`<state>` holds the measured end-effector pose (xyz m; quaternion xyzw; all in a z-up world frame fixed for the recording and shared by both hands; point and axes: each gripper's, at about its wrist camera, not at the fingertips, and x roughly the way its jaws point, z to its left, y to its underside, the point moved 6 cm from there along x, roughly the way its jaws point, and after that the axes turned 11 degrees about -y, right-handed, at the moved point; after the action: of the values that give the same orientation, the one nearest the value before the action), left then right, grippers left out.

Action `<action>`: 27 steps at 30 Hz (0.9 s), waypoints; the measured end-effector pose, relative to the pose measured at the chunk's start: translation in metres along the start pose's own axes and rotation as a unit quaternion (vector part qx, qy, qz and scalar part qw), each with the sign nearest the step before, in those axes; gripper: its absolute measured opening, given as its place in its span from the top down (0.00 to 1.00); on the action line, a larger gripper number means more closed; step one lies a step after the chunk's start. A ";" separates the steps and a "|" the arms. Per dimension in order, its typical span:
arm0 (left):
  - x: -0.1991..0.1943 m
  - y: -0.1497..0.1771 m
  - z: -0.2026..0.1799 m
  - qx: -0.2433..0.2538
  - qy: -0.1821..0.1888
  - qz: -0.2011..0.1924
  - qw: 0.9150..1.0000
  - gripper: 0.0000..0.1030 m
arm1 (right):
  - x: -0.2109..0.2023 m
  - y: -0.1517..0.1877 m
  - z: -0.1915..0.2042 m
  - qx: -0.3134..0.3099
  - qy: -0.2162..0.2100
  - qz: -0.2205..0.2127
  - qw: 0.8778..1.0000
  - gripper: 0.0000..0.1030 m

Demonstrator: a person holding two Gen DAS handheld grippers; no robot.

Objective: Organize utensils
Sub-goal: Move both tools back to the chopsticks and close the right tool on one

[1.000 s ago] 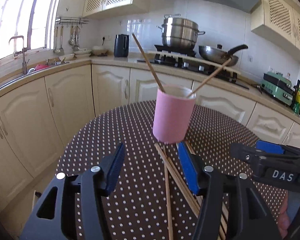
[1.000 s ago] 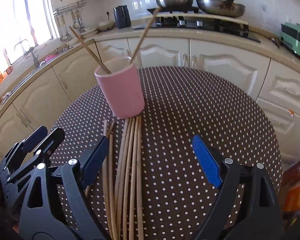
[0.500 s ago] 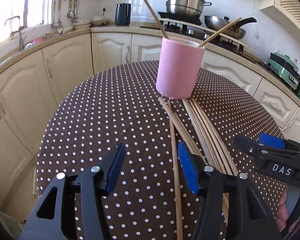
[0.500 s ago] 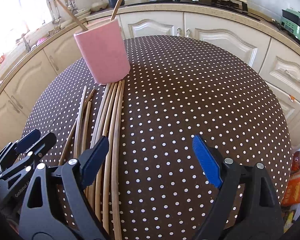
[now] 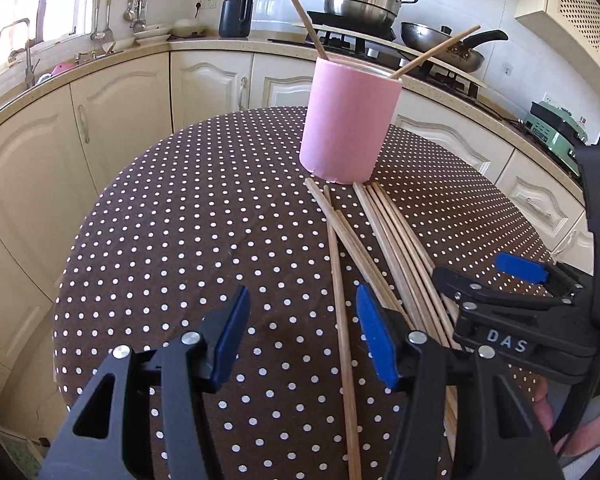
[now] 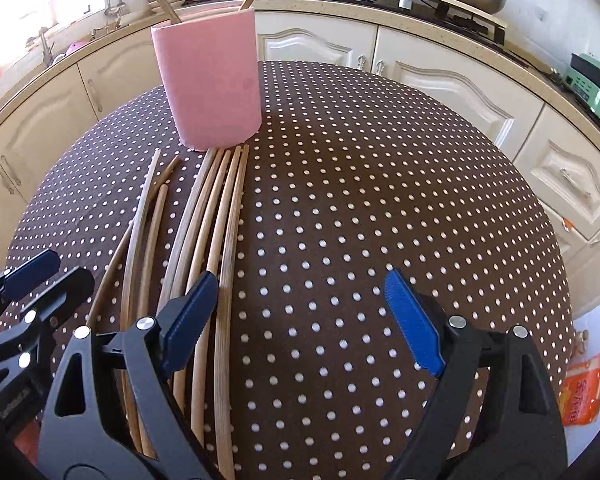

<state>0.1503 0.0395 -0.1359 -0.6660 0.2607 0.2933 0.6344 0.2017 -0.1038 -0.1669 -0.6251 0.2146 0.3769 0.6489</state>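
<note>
Chopsticks (image 5: 342,300) lie flat between left gripper (image 5: 302,340) open jaws

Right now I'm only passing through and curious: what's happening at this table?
A person holds a gripper in each hand over a polka-dot table, sorting wooden chopsticks. Two chopsticks already stand in the pink cup; the rest lie loose on the cloth in front of it. The left gripper and the right gripper are both open and empty, above the near ends of the loose sticks. Nothing is gripped yet.

Matt wooden chopsticks (image 5: 342,300), seemingly smooth pink cup (image 5: 346,120)
</note>
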 end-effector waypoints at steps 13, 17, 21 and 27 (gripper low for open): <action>0.007 -0.002 0.001 -0.003 0.010 0.017 1.000 0.46 | 0.009 -0.016 0.002 0.018 -0.040 -0.013 0.999 0.80; 0.013 -0.007 -0.008 0.011 0.006 0.022 1.000 0.46 | 0.007 -0.018 -0.011 0.054 -0.074 -0.022 0.996 0.86; 0.020 -0.015 -0.018 0.021 0.005 0.035 0.999 0.46 | 0.007 -0.018 -0.016 0.065 -0.085 -0.024 0.994 0.86; 0.037 -0.031 -0.025 0.027 -0.078 0.038 0.996 0.75 | 0.006 -0.019 -0.015 0.070 -0.091 -0.025 0.993 0.86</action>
<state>0.1996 0.0176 -0.1404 -0.6134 0.2430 0.3609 0.6591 0.2229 -0.1162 -0.1609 -0.5463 0.1645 0.4003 0.7171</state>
